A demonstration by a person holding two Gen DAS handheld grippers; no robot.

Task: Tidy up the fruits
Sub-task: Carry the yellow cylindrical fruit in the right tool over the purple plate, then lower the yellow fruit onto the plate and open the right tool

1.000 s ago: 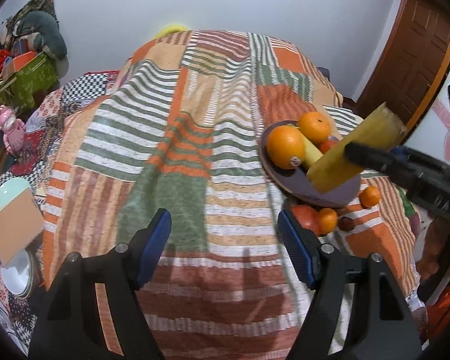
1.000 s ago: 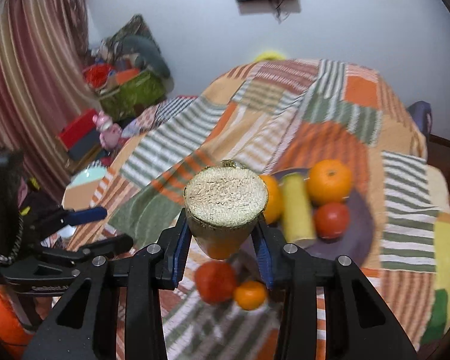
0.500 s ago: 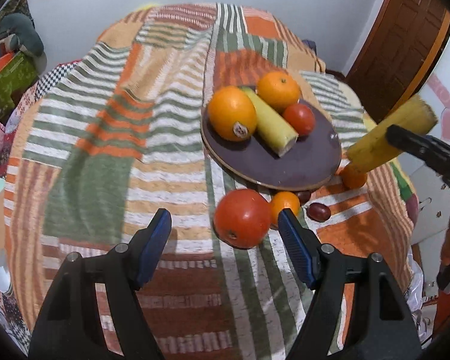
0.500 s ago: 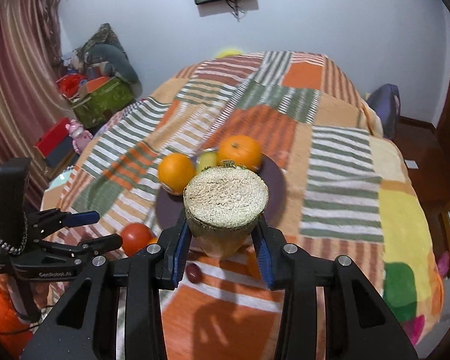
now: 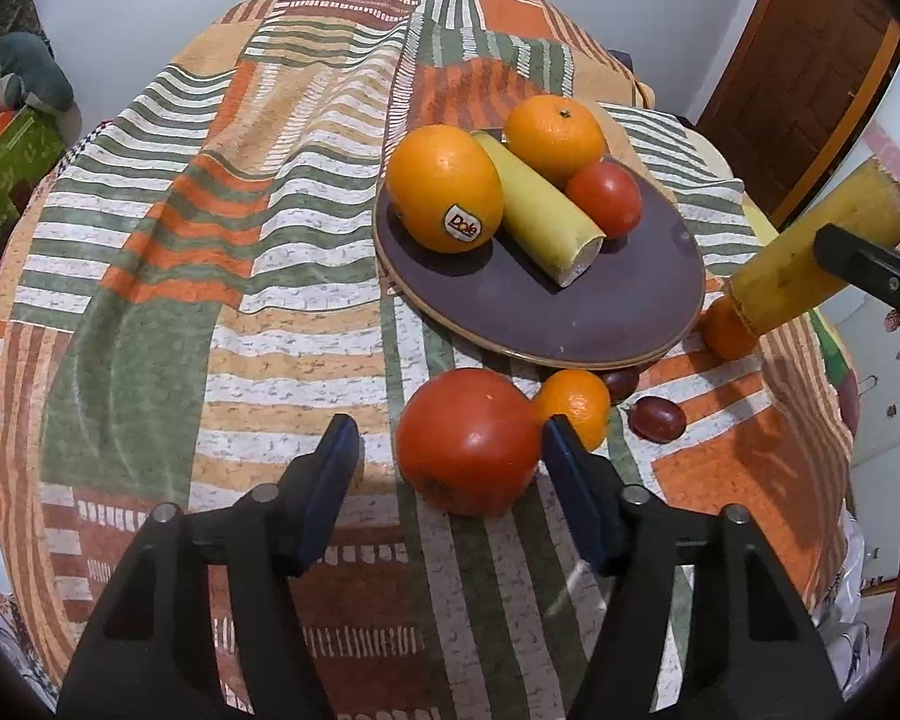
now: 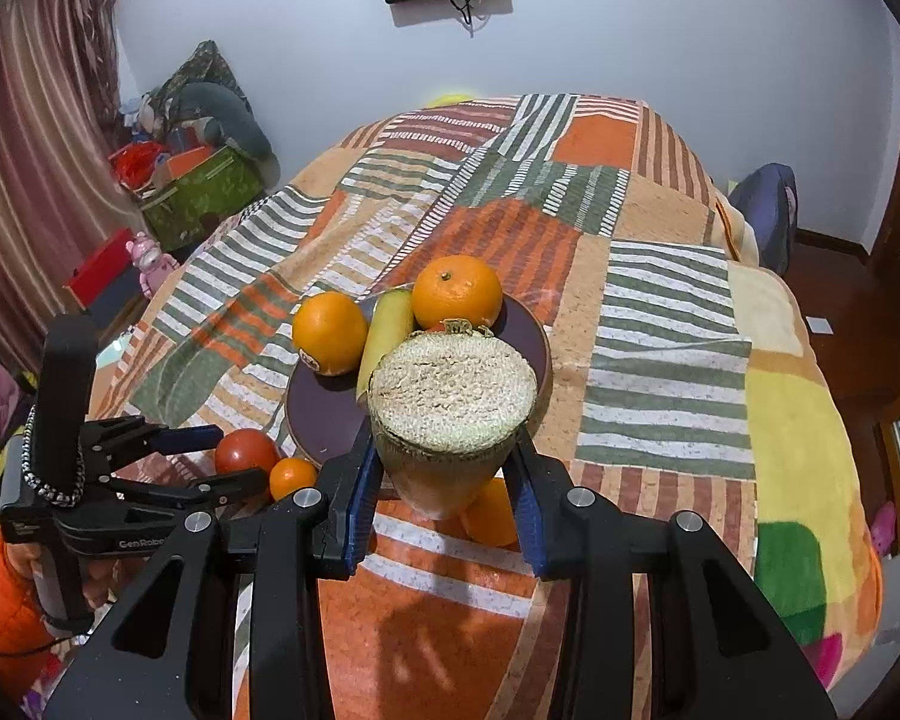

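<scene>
A big red tomato lies on the striped blanket in front of the dark purple plate. My left gripper straddles it with its jaws closing. The right pad is at the tomato's side and a gap shows on the left. The plate holds a stickered orange, a second orange, a yellow stalk piece and a small tomato. My right gripper is shut on another yellow cut stalk, held above the plate's near right edge.
A small mandarin touches the big tomato, with two dark red grapes beside it. Another orange lies under the held stalk. The blanket falls away at the near and right edges. Boxes and toys crowd the floor at left.
My left gripper came down and forward until the tomato sat between its fingers, and its jaws narrowed. The right gripper drew back from over the plate, still holding the stalk.
</scene>
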